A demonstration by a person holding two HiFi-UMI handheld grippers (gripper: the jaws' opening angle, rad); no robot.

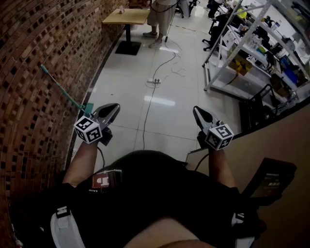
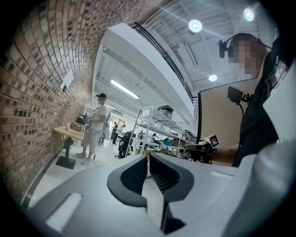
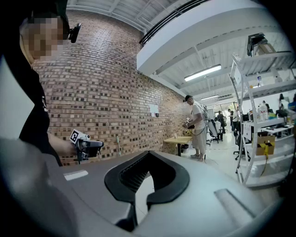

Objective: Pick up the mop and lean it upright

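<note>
The mop (image 1: 61,87), a thin teal-handled pole, leans against the brick wall at the left in the head view, its lower end near the floor beside my left gripper. In the right gripper view the mop (image 3: 117,145) shows as a slim pale pole standing against the bricks. My left gripper (image 1: 114,109) is shut with nothing in it, to the right of the mop's lower end and apart from it. In its own view the left gripper (image 2: 148,157) has its jaws closed together. My right gripper (image 1: 196,111) is also shut and empty, and its own view shows the right gripper (image 3: 148,153) closed.
A wooden table (image 1: 127,17) stands by the wall far ahead with a person (image 1: 160,14) next to it. A cable and power strip (image 1: 154,81) lie on the white floor. Metal shelving (image 1: 252,48) fills the right side, and a beige partition (image 1: 283,140) is near my right.
</note>
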